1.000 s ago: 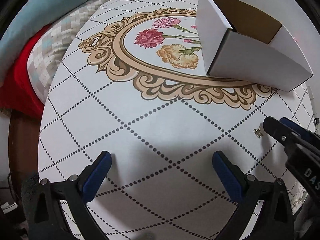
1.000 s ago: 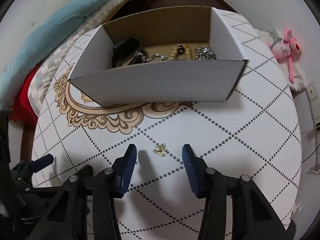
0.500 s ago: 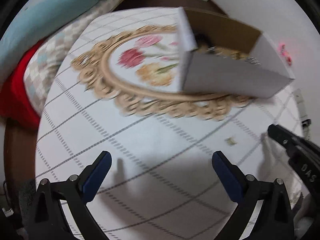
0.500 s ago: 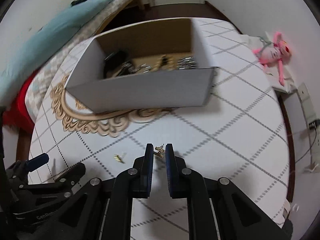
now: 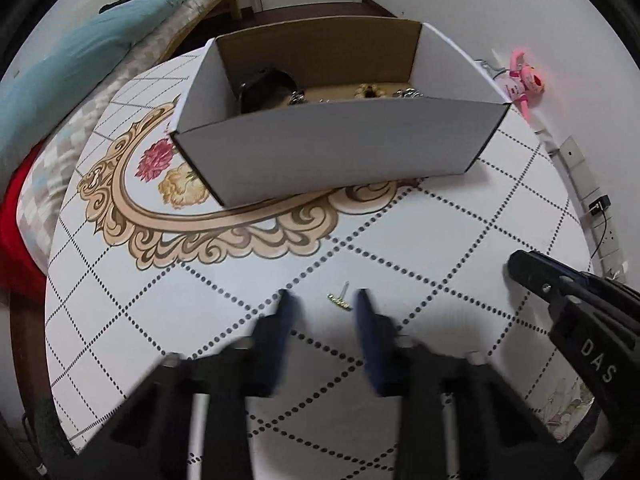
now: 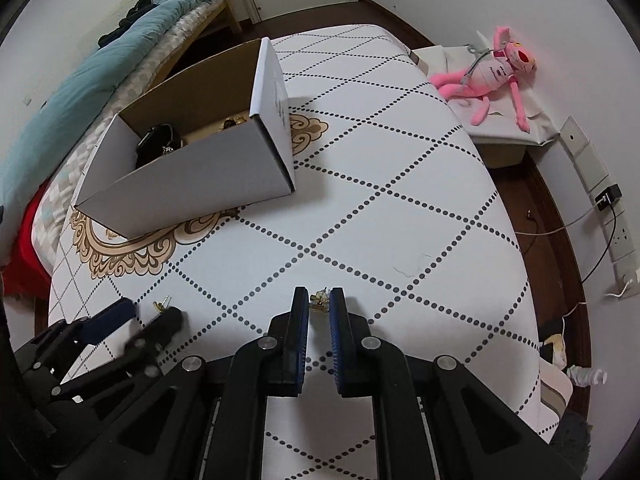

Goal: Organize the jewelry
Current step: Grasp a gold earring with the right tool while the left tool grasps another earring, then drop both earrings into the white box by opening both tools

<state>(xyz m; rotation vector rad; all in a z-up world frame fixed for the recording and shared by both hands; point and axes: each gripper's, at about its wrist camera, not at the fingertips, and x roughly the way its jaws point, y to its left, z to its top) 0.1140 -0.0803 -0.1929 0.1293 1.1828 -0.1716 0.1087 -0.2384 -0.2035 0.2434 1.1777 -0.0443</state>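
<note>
A white cardboard box (image 5: 332,148) (image 6: 192,184) with several jewelry pieces inside stands on the patterned table (image 6: 400,216). My right gripper (image 6: 319,305) is shut on a small gold earring (image 6: 319,301), held just above the table. A second gold earring (image 5: 339,301) (image 6: 161,304) lies on the table between the blurred fingers of my left gripper (image 5: 325,306), which stand apart on either side of it. The left gripper (image 6: 152,314) also shows at the lower left of the right wrist view.
A bed with a teal duvet (image 6: 80,80) and a red cover (image 5: 16,216) lies beyond the table's left edge. A pink plush toy (image 6: 496,72) sits on a stand at right. Wall sockets and cables (image 6: 608,200) are at far right.
My right gripper closed on one earring and lifted it rightward. My left gripper swung toward the box and narrowed around the second earring on the table.
</note>
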